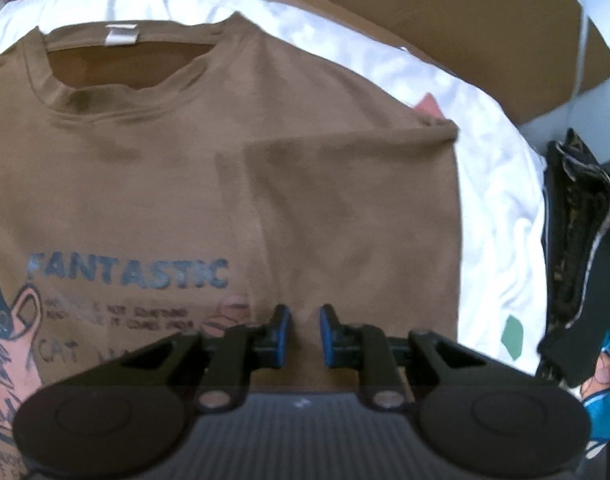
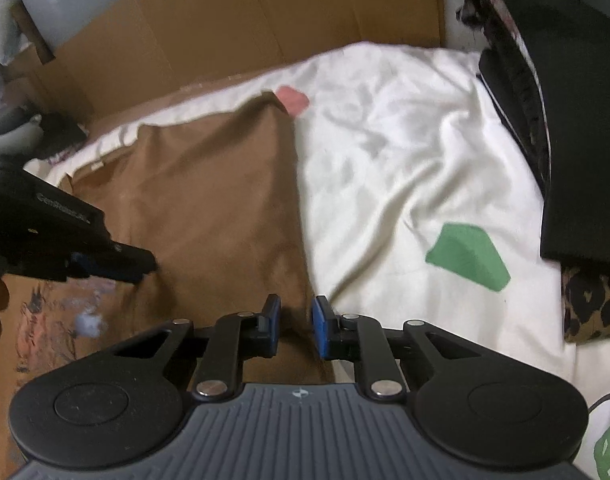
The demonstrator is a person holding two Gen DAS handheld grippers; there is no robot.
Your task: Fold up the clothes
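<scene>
One white sheet [image 2: 405,152] covers the bed, with coloured patches printed on it. One cardboard panel [image 2: 225,32] stands behind it. One brown T-shirt [image 1: 185,184] lies flat, front up, on the sheet, one sleeve folded in over the chest. One dark cushion [image 2: 577,140] sits at the sheet's edge. Two grippers: left gripper [image 1: 304,330] over the shirt's print, jaws narrowly apart, nothing pinched; right gripper [image 2: 296,326] over the shirt's side edge, jaws narrowly apart, nothing visibly clamped.
</scene>
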